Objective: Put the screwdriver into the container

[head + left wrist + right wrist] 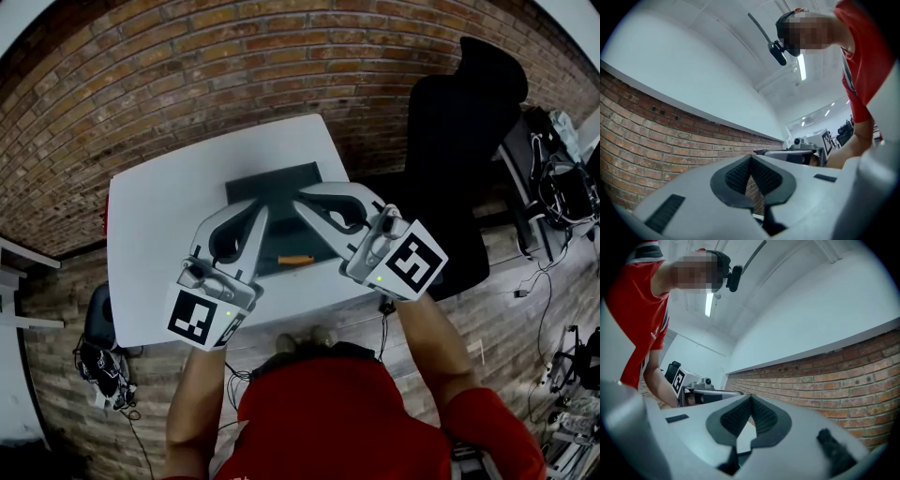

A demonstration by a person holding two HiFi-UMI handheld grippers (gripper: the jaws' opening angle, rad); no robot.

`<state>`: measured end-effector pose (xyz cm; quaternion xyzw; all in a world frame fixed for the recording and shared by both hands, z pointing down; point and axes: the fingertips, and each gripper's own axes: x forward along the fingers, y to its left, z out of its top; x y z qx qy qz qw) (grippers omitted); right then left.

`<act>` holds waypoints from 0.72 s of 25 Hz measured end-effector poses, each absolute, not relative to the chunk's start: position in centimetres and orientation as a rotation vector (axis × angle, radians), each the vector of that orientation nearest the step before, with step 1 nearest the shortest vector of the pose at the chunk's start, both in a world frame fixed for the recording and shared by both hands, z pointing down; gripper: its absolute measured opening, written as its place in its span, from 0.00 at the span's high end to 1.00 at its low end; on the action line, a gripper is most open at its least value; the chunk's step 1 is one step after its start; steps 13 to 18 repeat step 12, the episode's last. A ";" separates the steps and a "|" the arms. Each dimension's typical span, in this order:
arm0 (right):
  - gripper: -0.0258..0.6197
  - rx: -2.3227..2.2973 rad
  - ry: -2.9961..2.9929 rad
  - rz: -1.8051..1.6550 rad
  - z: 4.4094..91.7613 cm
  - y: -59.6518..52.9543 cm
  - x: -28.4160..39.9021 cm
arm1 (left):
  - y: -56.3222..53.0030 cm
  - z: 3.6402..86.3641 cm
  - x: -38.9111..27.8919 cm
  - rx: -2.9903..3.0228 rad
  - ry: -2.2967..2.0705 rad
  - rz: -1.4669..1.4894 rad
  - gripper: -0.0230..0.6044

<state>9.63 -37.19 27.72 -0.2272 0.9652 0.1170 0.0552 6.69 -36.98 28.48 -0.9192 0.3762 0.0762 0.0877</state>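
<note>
An orange-handled screwdriver (296,260) lies at the near edge of a dark grey flat container (272,181) on the white table (159,225). I cannot tell whether it rests inside the container or on its rim. My left gripper (260,215) and right gripper (302,200) are both held above the table, tilted up and towards each other, with nothing between the jaws. In the left gripper view the left gripper (751,157) has its ribbed pads meeting at the tip. The right gripper (751,398) looks the same in its own view. Neither gripper view shows the table.
A black office chair (459,141) stands right of the table. Cables and gear (558,187) lie at the far right, and a dark bag (98,323) sits on the floor at the left. A brick wall (656,140) fills both gripper views.
</note>
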 end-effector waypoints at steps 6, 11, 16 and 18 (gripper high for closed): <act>0.91 -0.692 2.930 0.359 27.8 -37.2 9.6 | -37.0 28.6 6.8 -2.738 1.117 0.222 0.94; 0.91 -0.691 2.932 0.361 28.0 -37.4 9.9 | -37.2 28.7 7.0 -2.737 1.117 0.220 0.94; 0.91 -0.690 2.932 0.361 28.0 -37.5 9.9 | -37.2 28.7 7.1 -2.737 1.117 0.221 0.94; 0.91 -0.690 2.932 0.361 28.0 -37.5 9.9 | -37.2 28.7 7.1 -2.737 1.117 0.221 0.94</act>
